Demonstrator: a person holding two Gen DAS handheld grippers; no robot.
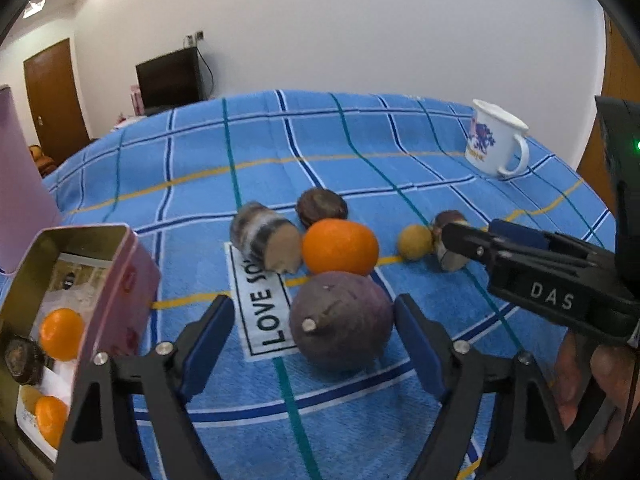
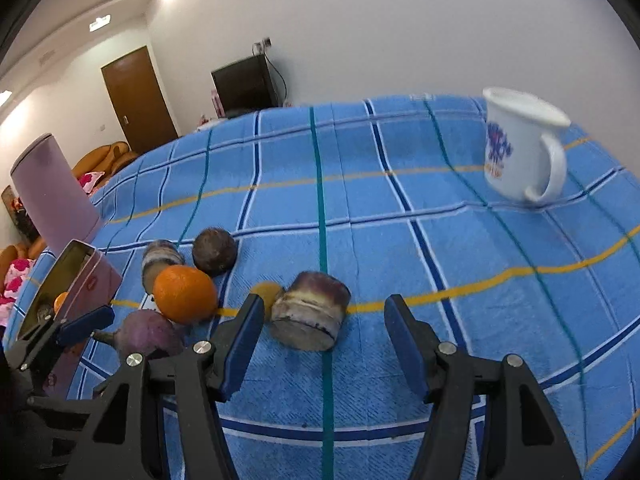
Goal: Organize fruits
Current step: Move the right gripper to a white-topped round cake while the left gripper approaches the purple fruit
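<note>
In the left wrist view my left gripper (image 1: 312, 306) stands open around a stemmed purple round fruit (image 1: 340, 320); its right pad is close to the fruit and its left pad stands clear. Behind it lie an orange (image 1: 340, 246), a dark round fruit (image 1: 322, 206), a striped cane piece (image 1: 266, 240) and a small yellow fruit (image 1: 416, 242). My right gripper (image 2: 325, 302) is open around a second cane piece (image 2: 310, 316), with gaps on both sides. The pink tin (image 1: 132, 280) at the left holds oranges and a dark fruit.
A white printed mug (image 2: 520, 144) stands at the far right of the blue checked cloth (image 2: 400, 240). A tall pink cylinder (image 2: 56, 192) rises behind the tin. A "LOVE" label (image 1: 268, 312) lies on the cloth. A hand (image 1: 580, 380) holds the right gripper.
</note>
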